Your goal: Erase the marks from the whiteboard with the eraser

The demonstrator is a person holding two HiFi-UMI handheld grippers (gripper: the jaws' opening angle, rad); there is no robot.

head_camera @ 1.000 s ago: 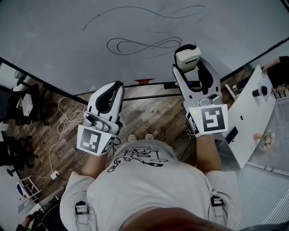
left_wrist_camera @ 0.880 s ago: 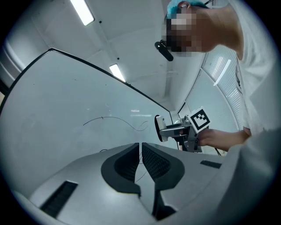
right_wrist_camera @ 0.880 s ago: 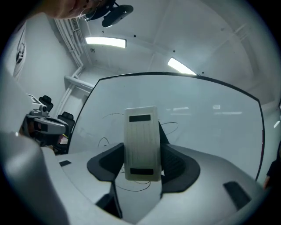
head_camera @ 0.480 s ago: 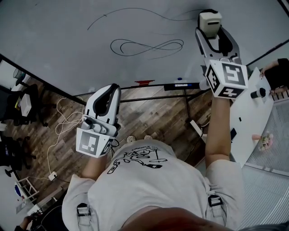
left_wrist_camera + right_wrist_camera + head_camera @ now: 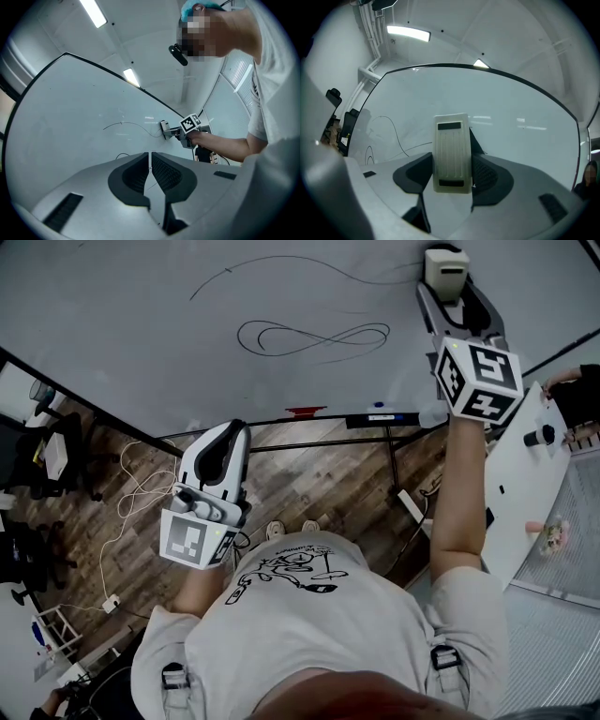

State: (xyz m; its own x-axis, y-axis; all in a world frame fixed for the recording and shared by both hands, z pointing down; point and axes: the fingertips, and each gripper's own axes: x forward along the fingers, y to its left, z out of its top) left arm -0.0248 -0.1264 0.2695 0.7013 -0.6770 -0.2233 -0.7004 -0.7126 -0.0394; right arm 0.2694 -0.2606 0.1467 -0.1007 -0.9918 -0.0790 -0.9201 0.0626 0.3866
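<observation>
The whiteboard [image 5: 141, 324] fills the top of the head view, with a long wavy line [image 5: 281, 263] and a looped figure-eight scribble [image 5: 314, 337] drawn in black. My right gripper [image 5: 448, 277] is raised against the board's upper right, shut on a cream eraser [image 5: 444, 266] [image 5: 451, 152] at the right end of the wavy line [image 5: 391, 133]. My left gripper [image 5: 217, 451] hangs low below the board's bottom edge, shut and empty; its jaws [image 5: 150, 173] nearly touch. From the left gripper view, the right gripper [image 5: 187, 129] shows against the board.
A tray rail [image 5: 375, 420] with a red object [image 5: 305, 411] and a marker [image 5: 380, 416] runs under the board. A white table [image 5: 520, 484] stands at the right. Cables [image 5: 131, 512] lie on the wooden floor, chairs [image 5: 37, 456] at the left.
My right gripper has lifted the eraser from beside the tray rail up to the board's upper right. The left gripper has barely moved.
</observation>
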